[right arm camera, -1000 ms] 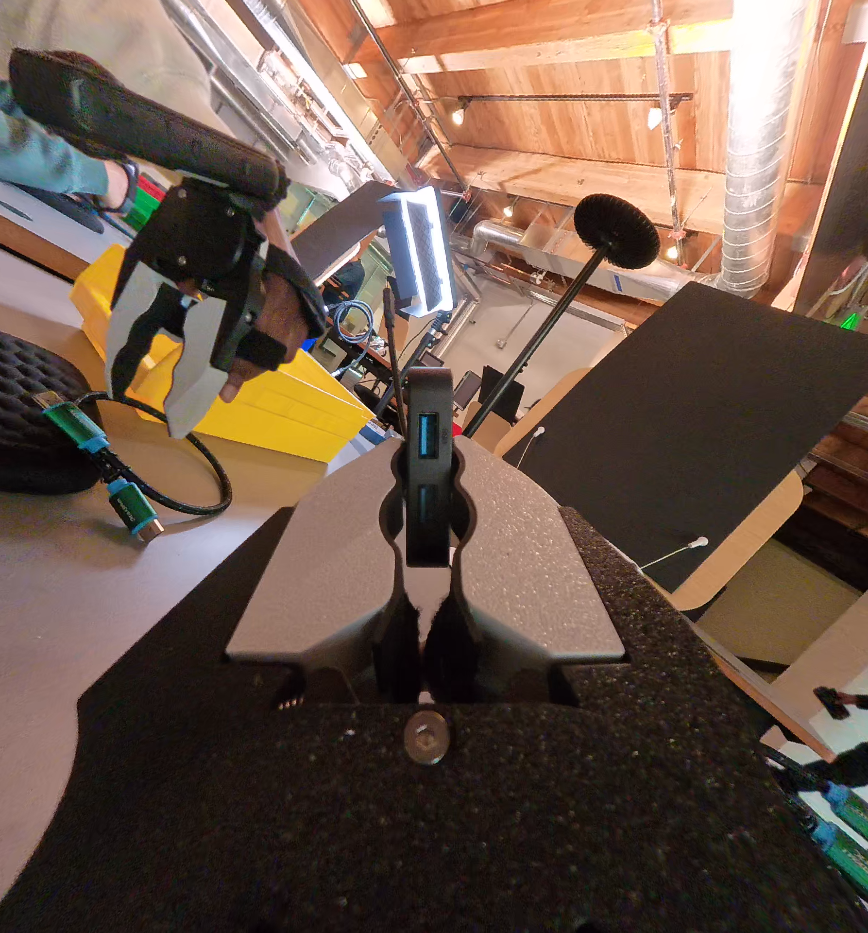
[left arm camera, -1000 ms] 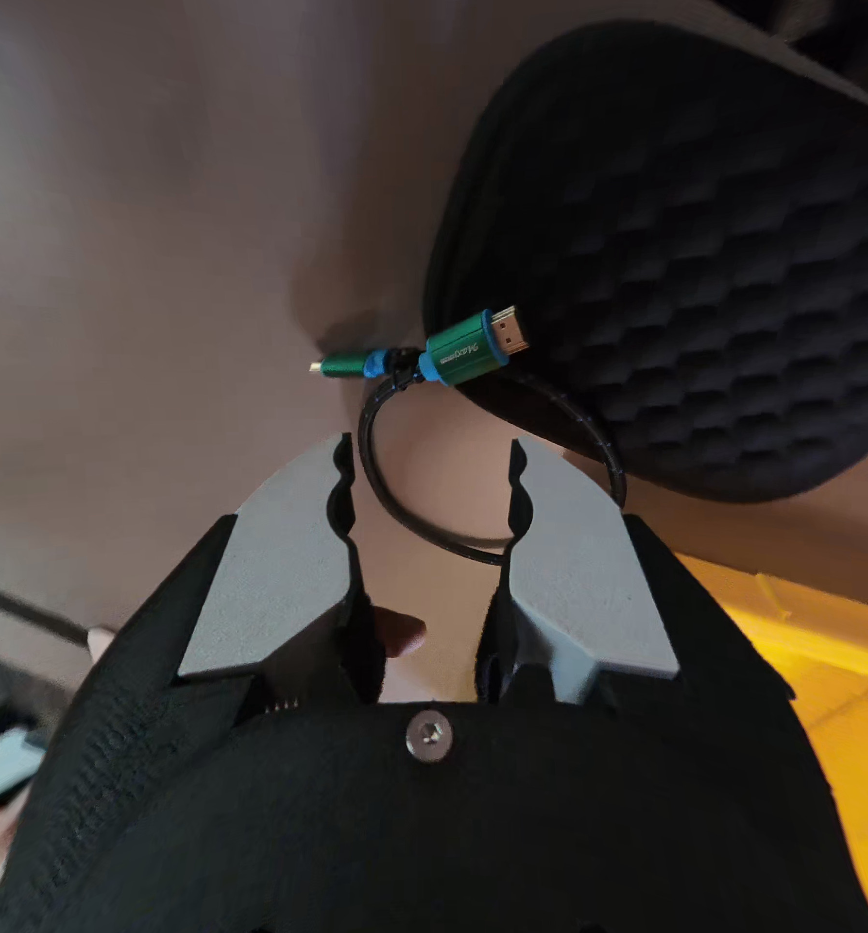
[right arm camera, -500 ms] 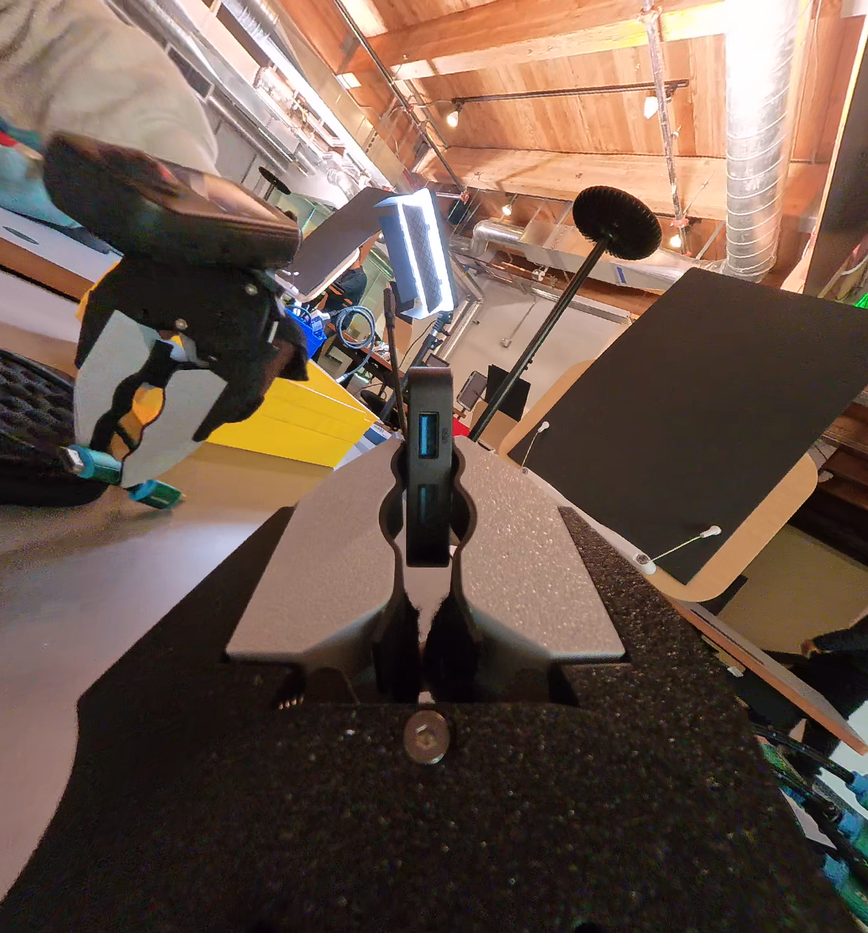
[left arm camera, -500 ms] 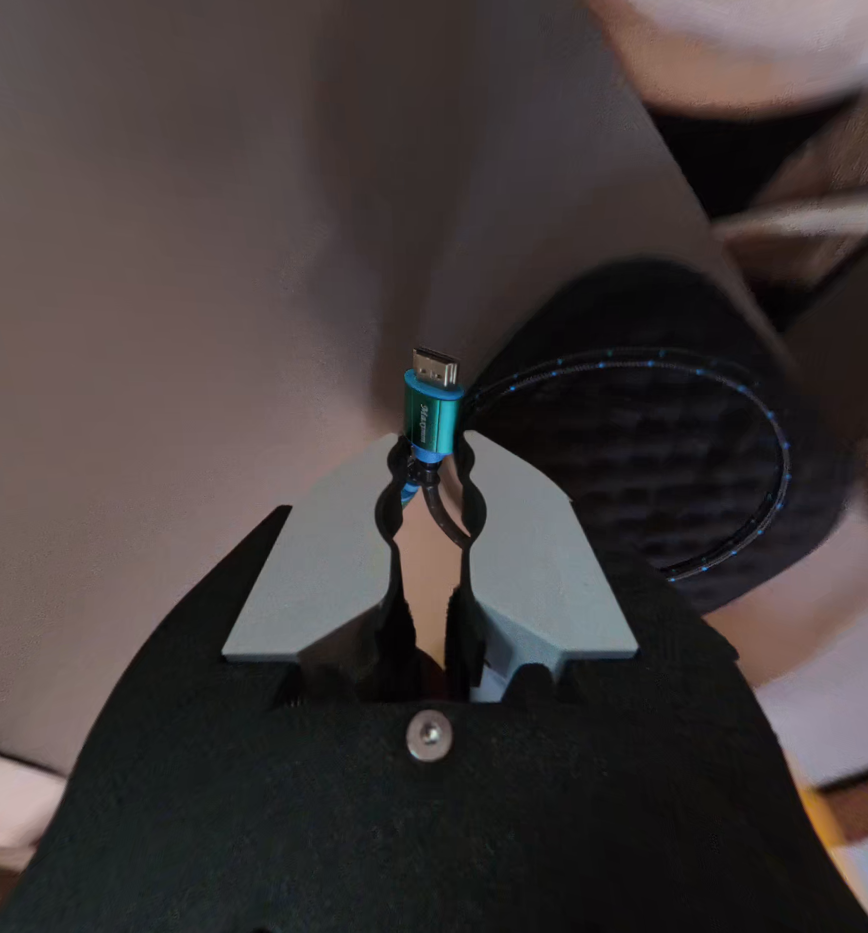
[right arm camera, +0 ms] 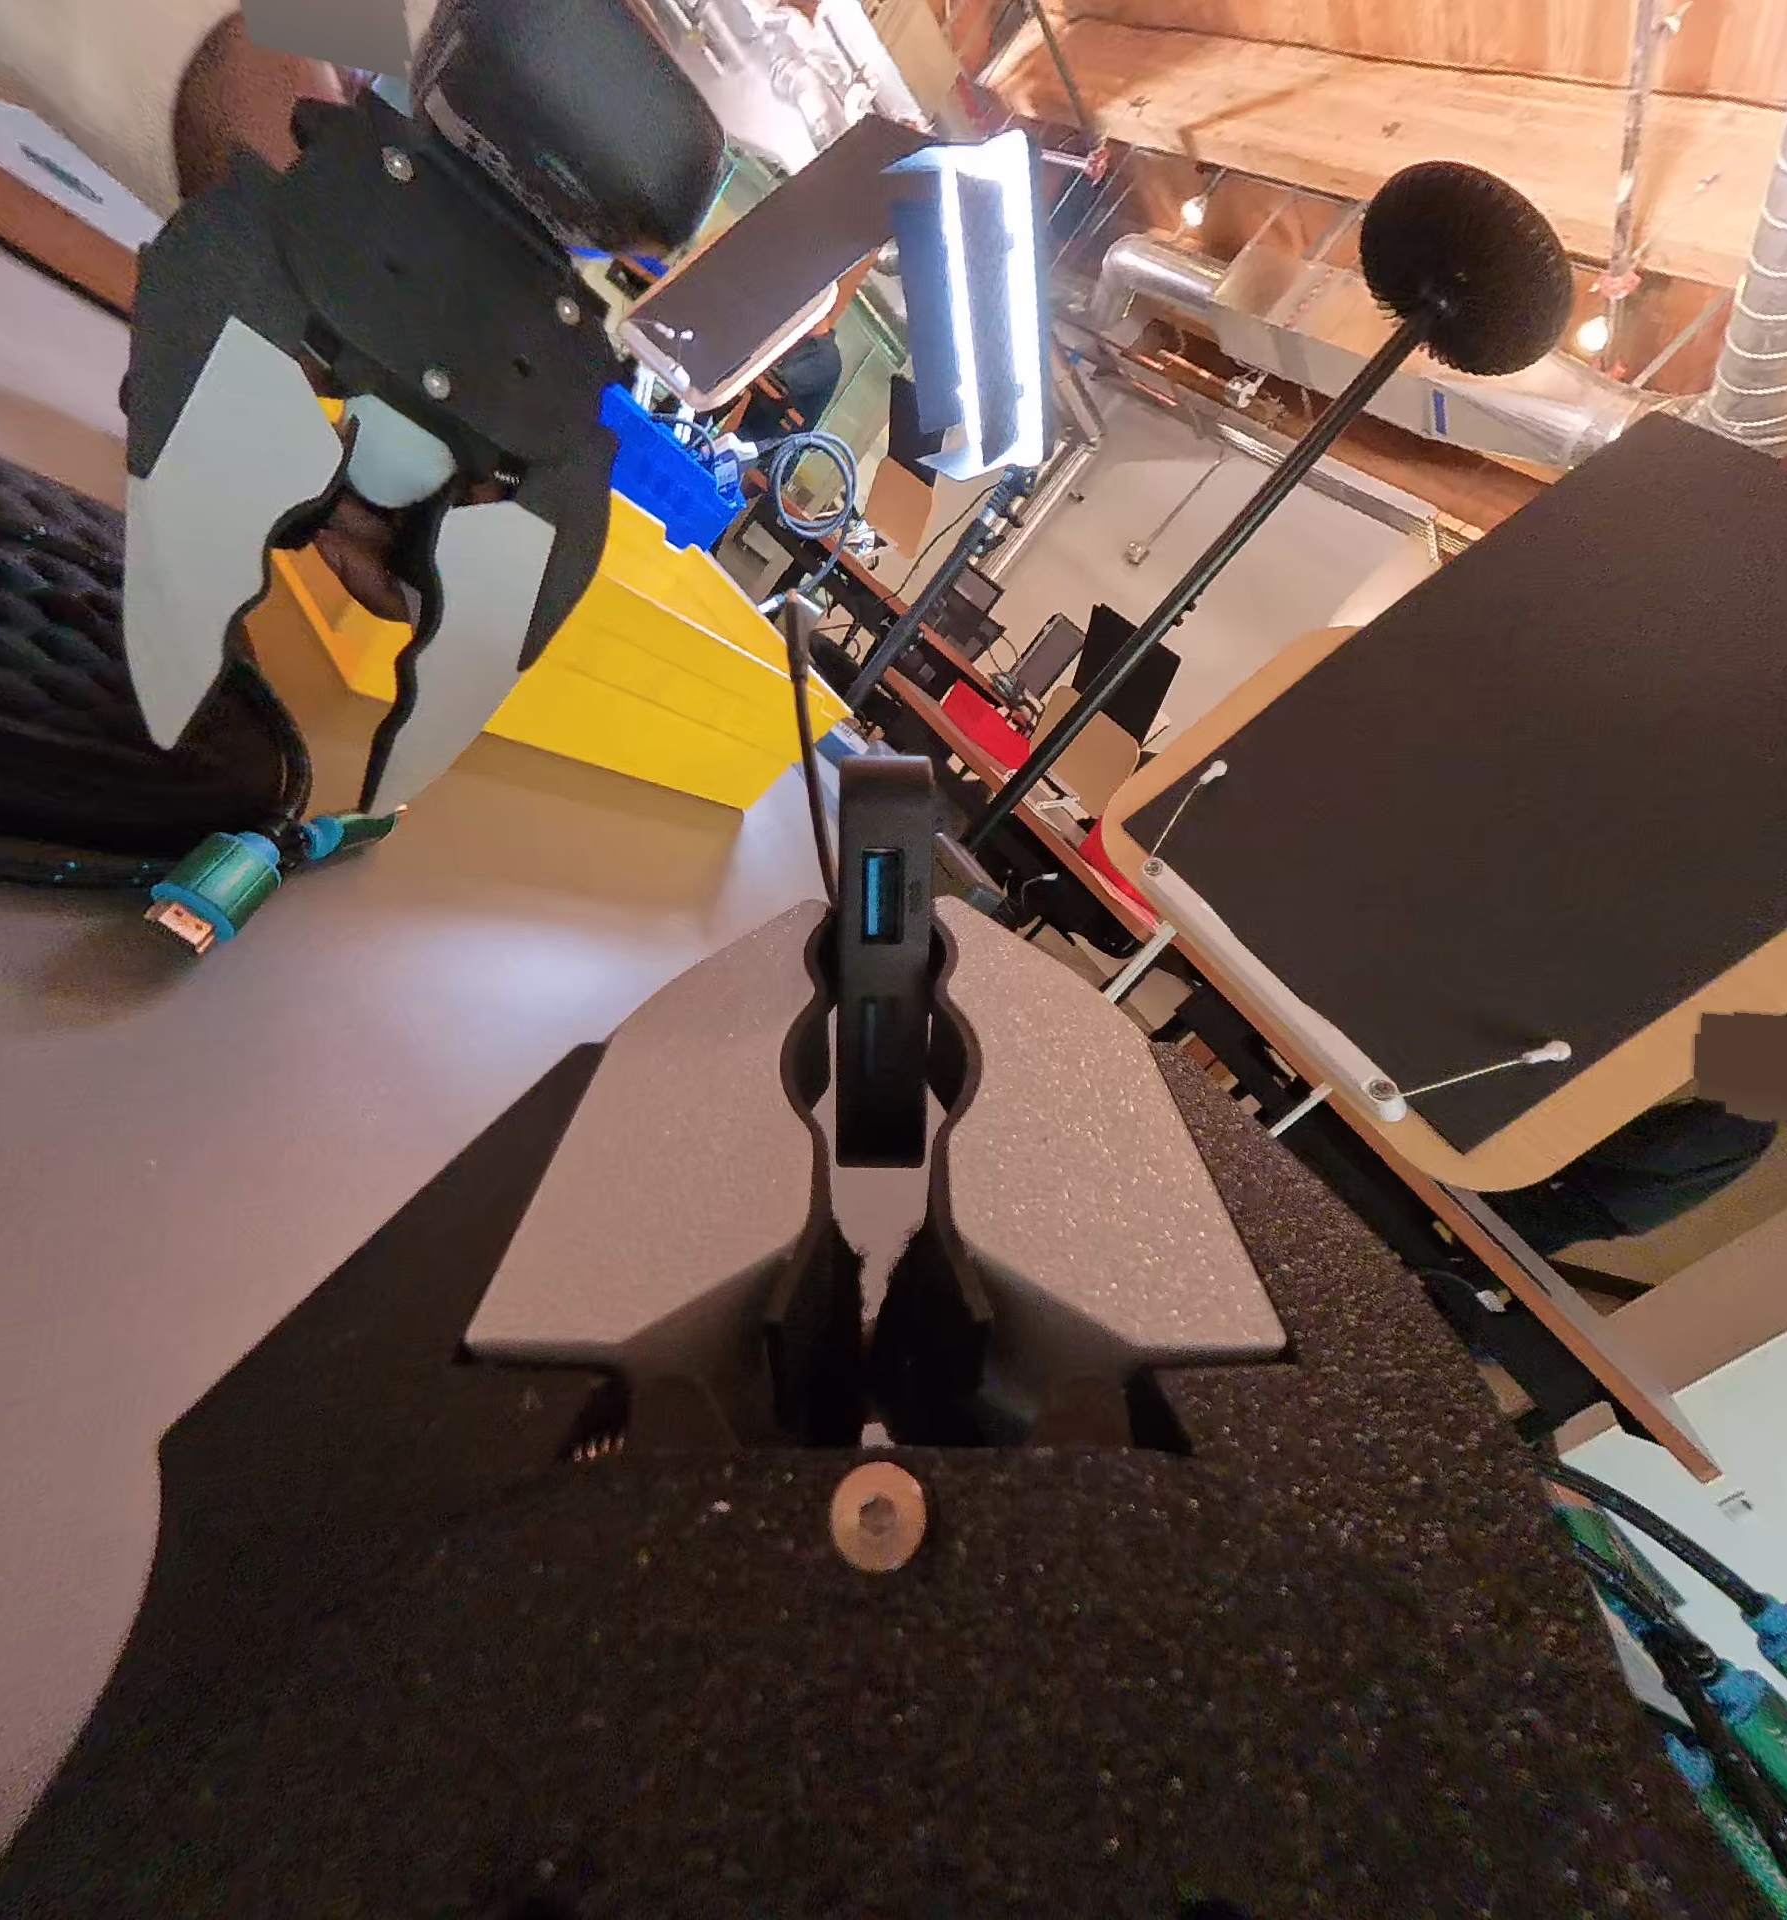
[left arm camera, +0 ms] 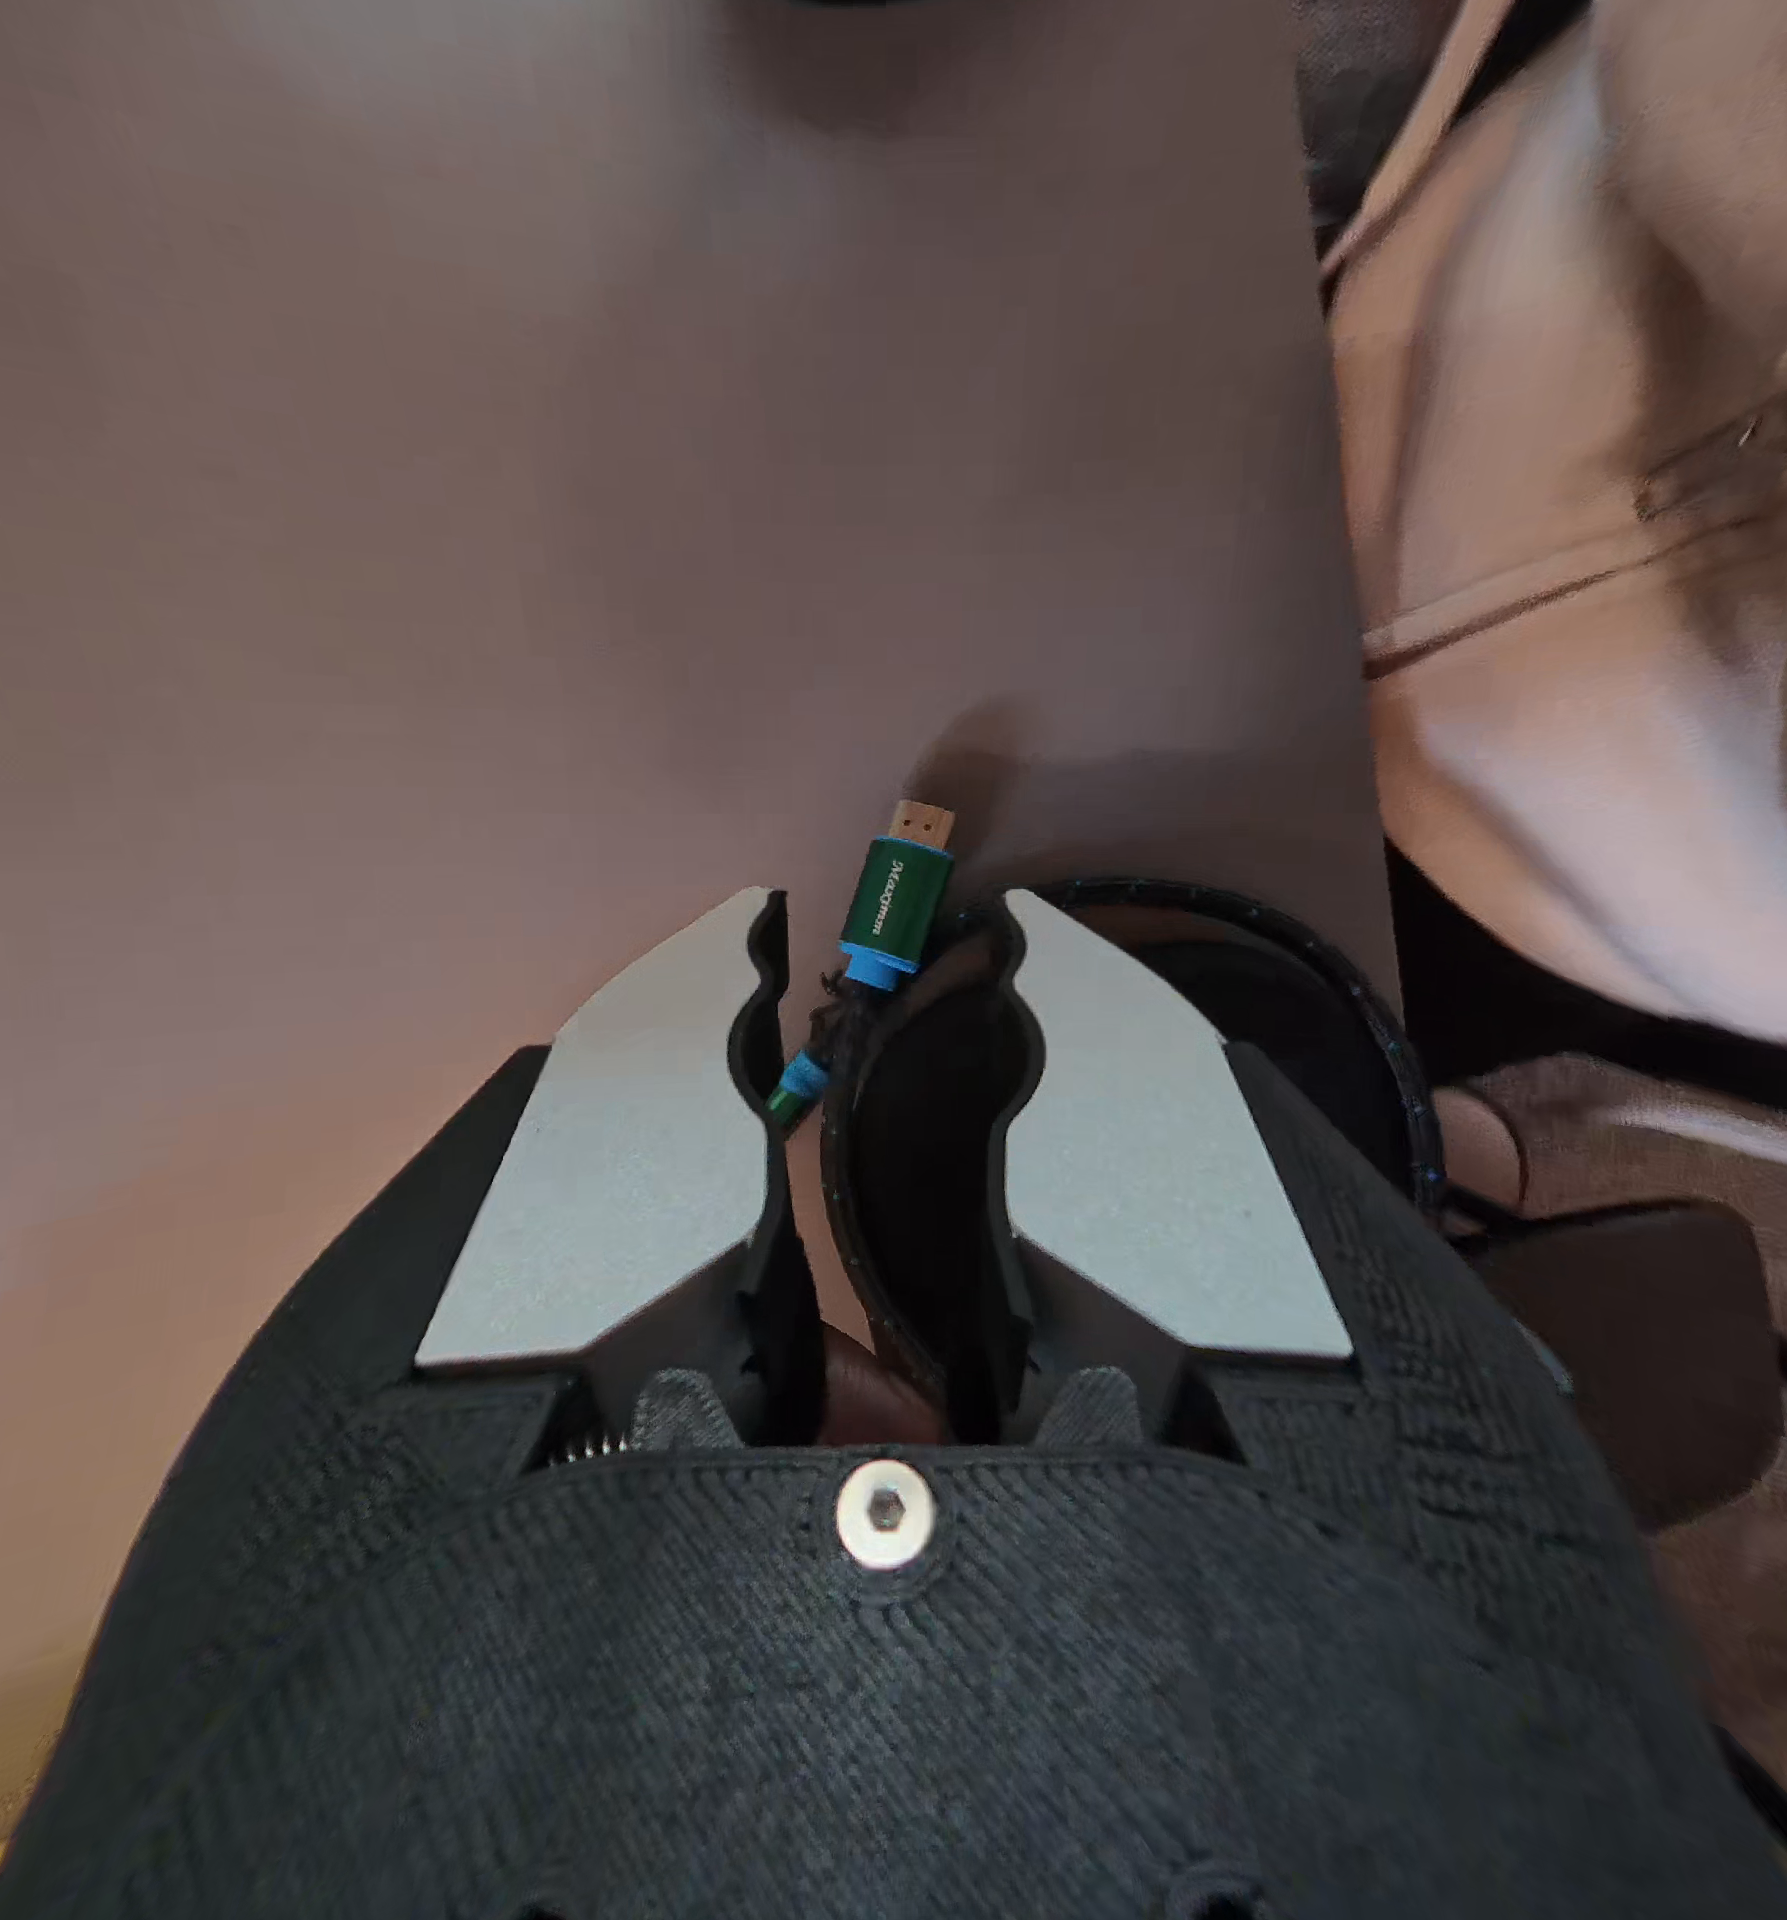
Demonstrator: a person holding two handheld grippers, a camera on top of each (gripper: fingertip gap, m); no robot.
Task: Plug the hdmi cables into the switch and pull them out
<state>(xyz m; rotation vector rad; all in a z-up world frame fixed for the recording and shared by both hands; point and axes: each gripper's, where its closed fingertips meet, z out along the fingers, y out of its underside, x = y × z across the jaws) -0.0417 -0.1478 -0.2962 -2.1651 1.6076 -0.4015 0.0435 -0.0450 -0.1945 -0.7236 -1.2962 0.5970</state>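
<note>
Since earlier: my left gripper (left arm camera: 894, 909) jaws parted, green HDMI plug (left arm camera: 894, 902) released
Right view only: my right gripper (right arm camera: 878, 914) clamps switch (right arm camera: 881, 966)

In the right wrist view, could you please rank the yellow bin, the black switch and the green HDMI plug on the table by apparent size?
1. yellow bin, largest, though farther away.
2. black switch, enlarged by nearness, clamped in the right gripper.
3. green HDMI plug, smallest, below the open left gripper.

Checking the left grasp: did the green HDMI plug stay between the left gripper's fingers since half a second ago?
No. The green HDMI plug now lies on the grey table, below the open left gripper, near the black padded case.
</note>
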